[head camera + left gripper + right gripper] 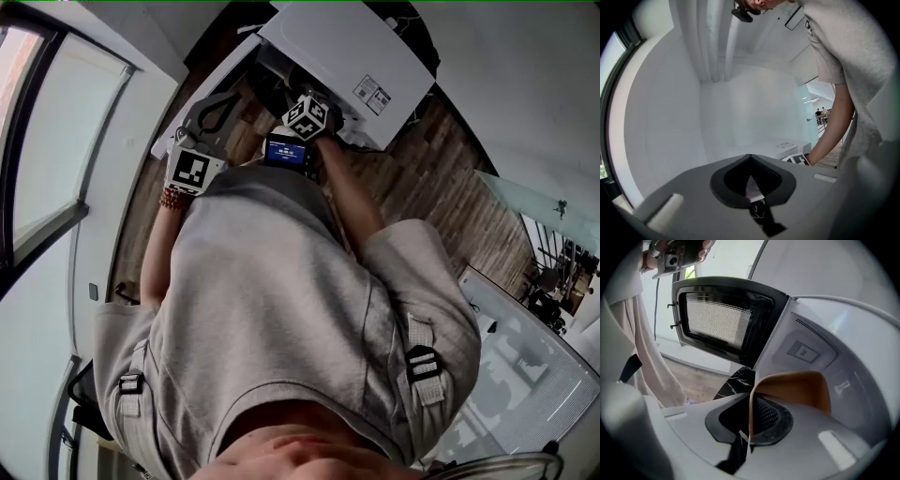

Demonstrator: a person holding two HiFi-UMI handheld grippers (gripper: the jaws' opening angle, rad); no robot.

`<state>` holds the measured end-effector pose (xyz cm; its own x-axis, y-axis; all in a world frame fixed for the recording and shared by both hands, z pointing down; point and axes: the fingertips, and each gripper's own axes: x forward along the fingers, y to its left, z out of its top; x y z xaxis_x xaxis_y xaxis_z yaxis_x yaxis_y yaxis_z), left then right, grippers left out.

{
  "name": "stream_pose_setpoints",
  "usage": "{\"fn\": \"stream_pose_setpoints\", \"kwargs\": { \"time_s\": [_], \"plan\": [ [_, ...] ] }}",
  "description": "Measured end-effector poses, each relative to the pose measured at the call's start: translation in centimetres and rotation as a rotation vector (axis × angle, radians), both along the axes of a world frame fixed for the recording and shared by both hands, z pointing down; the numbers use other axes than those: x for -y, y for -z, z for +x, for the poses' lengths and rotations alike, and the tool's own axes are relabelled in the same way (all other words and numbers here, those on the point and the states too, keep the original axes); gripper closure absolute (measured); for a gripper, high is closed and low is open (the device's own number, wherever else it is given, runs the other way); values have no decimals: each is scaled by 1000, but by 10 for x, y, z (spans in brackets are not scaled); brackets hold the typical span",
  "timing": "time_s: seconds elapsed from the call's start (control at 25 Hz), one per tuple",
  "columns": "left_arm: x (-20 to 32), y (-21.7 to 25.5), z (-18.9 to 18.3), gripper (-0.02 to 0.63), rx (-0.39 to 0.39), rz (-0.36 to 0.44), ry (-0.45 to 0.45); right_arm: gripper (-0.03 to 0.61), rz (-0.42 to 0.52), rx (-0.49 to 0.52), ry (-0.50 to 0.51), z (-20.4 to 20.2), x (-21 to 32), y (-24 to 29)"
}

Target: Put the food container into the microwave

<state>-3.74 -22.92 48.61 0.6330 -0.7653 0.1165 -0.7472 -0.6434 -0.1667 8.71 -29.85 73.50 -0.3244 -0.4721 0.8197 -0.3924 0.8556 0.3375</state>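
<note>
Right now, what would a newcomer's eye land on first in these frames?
The orange food container, its wall pinched in the right gripper, is in front of the white microwave cavity. The microwave door, with its mesh window, is swung wide open at the upper left of the right gripper view. The left gripper holds nothing, its jaws together, and faces a plain white wall.

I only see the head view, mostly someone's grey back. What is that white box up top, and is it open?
Observer: It's a microwave; the right gripper view shows its door standing open.
Operator: Is the right claw carrying anything?
Observer: Yes, the right claw pinches the thin wall of a tan food container, held in front of the open microwave.
Operator: And the left claw?
Observer: The left claw is shut on nothing, facing a plain white wall.
</note>
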Motion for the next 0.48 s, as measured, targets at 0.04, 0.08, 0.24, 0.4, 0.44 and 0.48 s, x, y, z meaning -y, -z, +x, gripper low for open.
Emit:
{"fn": "stream_pose_setpoints", "kwargs": {
  "time_s": [0.04, 0.08, 0.24, 0.4, 0.44, 0.48],
  "plan": [
    [3, -1, 2, 615, 1, 0, -3, 549, 8, -6, 1, 2, 2, -1],
    [5, -1, 4, 616, 2, 0, -5, 549, 16, -12, 2, 4, 5, -1],
    [13, -2, 9, 615, 6, -1, -11, 549, 47, -29, -4, 10, 15, -2],
    [22, -3, 14, 615, 4, 0, -12, 548, 70, -50, -1, 15, 22, -5],
    [24, -3, 16, 615, 4, 1, -13, 548, 72, -54, 2, 16, 23, -6],
    [26, -3, 17, 615, 4, 2, -15, 548, 71, -58, 6, 16, 23, -8]
  ]
}}
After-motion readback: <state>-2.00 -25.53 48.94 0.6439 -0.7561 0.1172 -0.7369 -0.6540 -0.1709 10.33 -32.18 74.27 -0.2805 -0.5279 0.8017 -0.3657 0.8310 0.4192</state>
